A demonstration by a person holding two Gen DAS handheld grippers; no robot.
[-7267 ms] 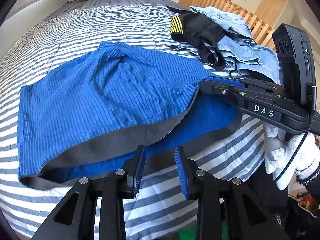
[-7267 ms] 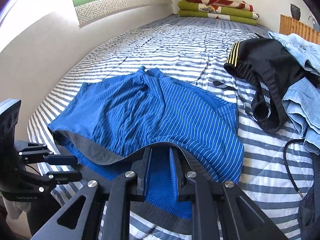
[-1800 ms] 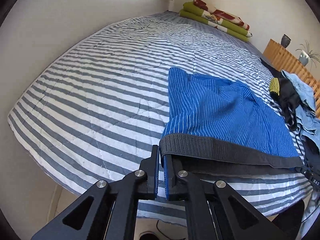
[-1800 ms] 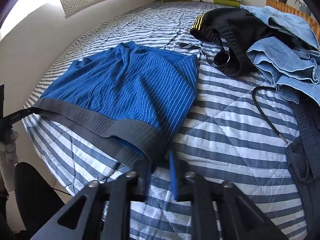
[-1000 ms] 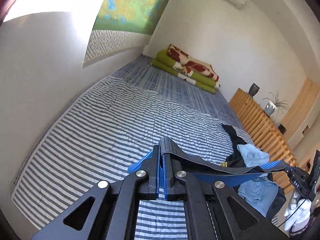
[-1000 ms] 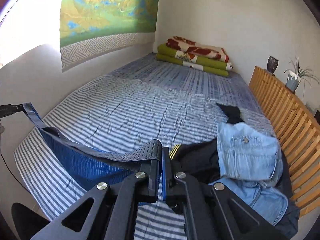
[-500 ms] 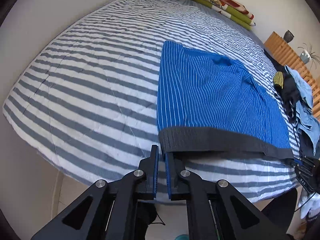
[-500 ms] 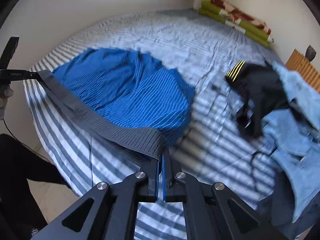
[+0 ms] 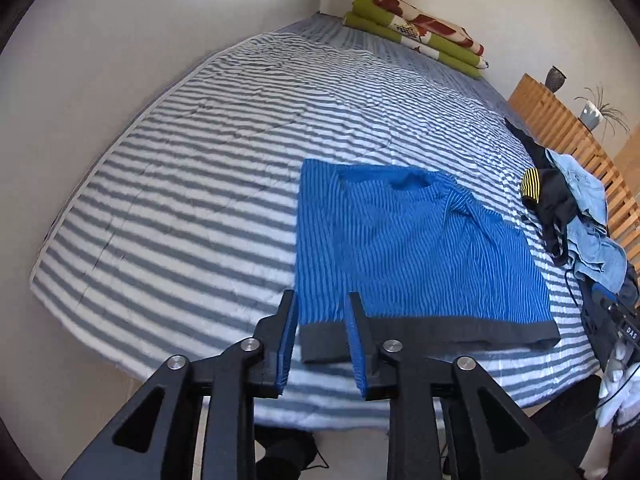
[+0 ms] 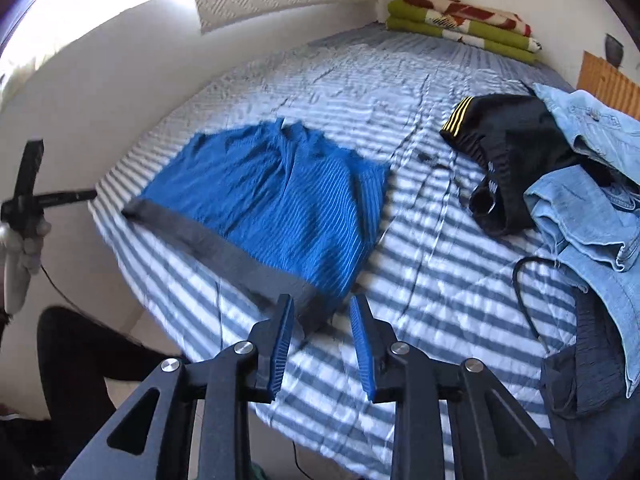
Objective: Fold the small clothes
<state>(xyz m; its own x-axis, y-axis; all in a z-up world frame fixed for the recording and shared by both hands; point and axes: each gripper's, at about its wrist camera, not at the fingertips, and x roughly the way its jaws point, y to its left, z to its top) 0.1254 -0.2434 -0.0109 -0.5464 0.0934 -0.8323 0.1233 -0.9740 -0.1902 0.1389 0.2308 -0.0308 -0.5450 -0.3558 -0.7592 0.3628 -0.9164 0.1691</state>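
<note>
Shorts (image 9: 408,248) flat beyond parted left hand-held gripper (image 9: 320,340)

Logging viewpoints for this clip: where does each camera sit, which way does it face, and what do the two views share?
Left wrist: on the left gripper, open above the near-left waistband corner of the blue shorts, looking up the striped bed; the right gripper shows at the right edge.
Right wrist: on the right gripper, open above the opposite corner; the left gripper and gloved hand show at left.
Shared: shorts, bed, black garment, folded blankets.
</note>
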